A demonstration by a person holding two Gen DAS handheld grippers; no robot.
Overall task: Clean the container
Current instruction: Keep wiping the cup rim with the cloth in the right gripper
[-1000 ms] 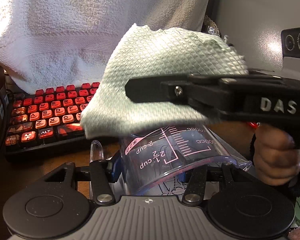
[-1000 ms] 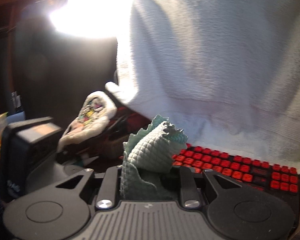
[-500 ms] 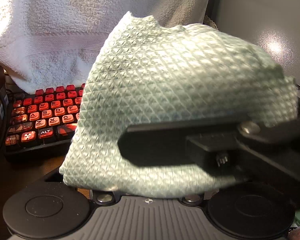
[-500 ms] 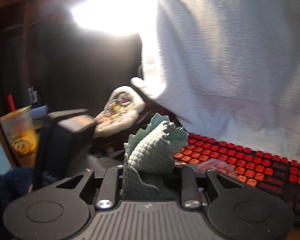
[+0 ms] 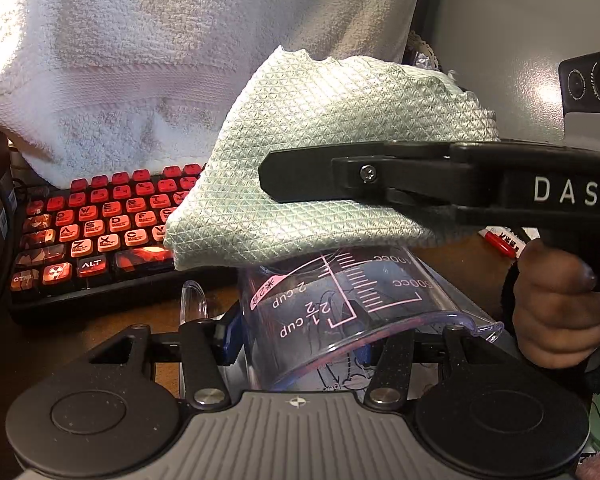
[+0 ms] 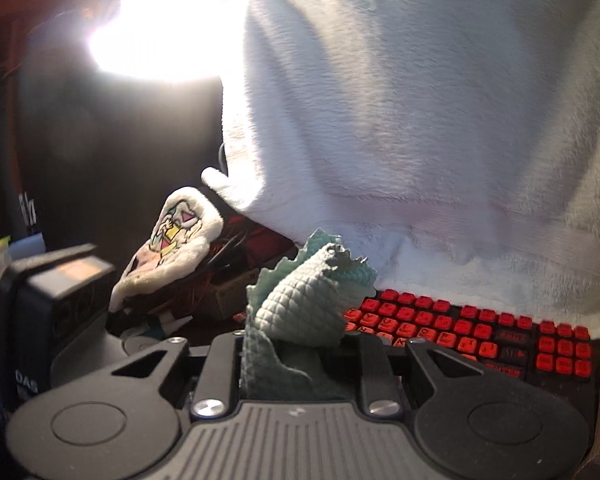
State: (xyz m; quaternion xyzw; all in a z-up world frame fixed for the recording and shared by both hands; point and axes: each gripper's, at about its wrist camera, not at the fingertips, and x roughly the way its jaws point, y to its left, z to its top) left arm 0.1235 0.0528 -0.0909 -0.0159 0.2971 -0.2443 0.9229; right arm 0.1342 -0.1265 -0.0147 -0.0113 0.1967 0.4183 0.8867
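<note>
The clear plastic measuring cup with pink graduation marks [image 5: 340,312] sits between the two black fingers of your left gripper [image 5: 300,344], which is part-way spread and clamped on the cup's walls; the printed markings read upside down in the left wrist view, and its handle [image 5: 194,300] sticks out to the left of the left finger. Directly above the cup, its lower edge at the cup's far end, hangs the pale green waffle-textured cloth [image 5: 332,152]; you cannot tell whether the two touch. That cloth is pinched in your right gripper [image 5: 284,178], which reaches in from the right of that view, your hand [image 5: 560,308] wrapped around its grip. In the right wrist view the same cloth [image 6: 308,312] bunches up between the right gripper's [image 6: 300,364] fingers, which are pressed together on it. Behind everything lies a black keyboard with glowing red keys [image 5: 92,224] on the wooden desk [image 5: 80,328], and a white terry towel [image 5: 160,48] drapes down over the keyboard's far edge.
</note>
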